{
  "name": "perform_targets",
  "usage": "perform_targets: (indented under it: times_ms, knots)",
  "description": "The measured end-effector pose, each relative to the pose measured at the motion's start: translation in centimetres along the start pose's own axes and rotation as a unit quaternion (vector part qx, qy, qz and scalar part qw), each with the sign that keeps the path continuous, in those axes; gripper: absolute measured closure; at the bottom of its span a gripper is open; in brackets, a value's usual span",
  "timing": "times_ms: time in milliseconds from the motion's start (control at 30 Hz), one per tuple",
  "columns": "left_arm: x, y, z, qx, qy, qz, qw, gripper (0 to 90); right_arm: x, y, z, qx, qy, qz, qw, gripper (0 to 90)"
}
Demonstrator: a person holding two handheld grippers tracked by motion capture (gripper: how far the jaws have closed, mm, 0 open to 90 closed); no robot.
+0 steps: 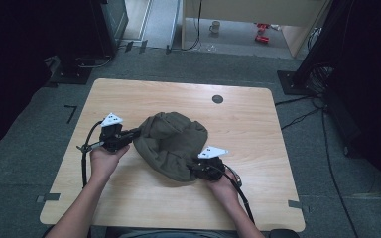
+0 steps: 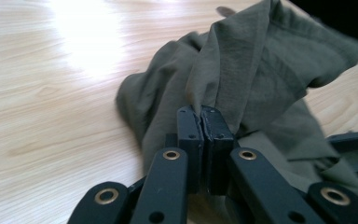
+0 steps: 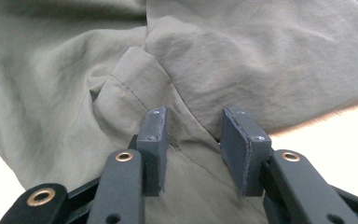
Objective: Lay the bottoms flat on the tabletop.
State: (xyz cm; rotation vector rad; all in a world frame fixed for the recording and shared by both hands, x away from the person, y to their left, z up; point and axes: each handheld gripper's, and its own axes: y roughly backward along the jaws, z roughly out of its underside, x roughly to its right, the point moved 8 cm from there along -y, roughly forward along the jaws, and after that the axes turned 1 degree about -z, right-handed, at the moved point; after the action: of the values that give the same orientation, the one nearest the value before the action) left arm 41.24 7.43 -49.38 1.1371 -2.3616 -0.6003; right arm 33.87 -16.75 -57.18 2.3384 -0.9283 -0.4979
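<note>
Jaws first: those of the left gripper [image 2: 200, 114] are pressed together on a thin fold at the edge of the crumpled olive-green cloth garment [image 1: 171, 144], while those of the right gripper [image 3: 200, 140] stand apart with a seamed ridge of the fabric lying between them, the pads not pressing on it.

Broadest of all is the pale wooden bench [image 1: 129, 94], and the garment lies heaped near its middle, between the two hands. It looks light, thin and limp, a woven fabric that will sag, slide and bunch rather than keep any shape; nothing about it is fragile. I judge a hem, a stitched seam or a doubled fold the best place to take hold, since a single loose layer may slip out of the pads.

In the high view the left gripper [image 1: 116, 135] sits at the heap's left edge, held about level and pointing across at the cloth, forearm coming up from the bottom. The right gripper [image 1: 209, 166] is at the near right edge, pointing into the heap.
</note>
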Motion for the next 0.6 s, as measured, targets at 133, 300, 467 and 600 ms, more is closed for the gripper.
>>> perform_targets:
  times_ms: [133,300,467,600]
  knots:
    - [-0.8,0.1,0.8,-0.001,0.008,-0.002,1.0000,88.3,0.0,0.0,0.0,-0.001,0.003,0.001,1.0000,60.9]
    - [-2.0,0.2,2.0,-0.001,0.034,-0.010,0.9994,87.9,-0.1,0.0,0.0,-0.002,0.004,0.003,1.0000,60.4]
    - [-2.9,0.2,3.1,-0.007,0.054,-0.019,0.9983,87.4,-0.1,-0.1,-0.1,-0.006,0.007,0.002,1.0000,59.0]
    - [-3.5,0.2,3.8,-0.009,0.056,-0.032,0.9979,87.3,-0.2,-0.2,-0.2,-0.011,0.009,-0.001,0.9999,57.7]
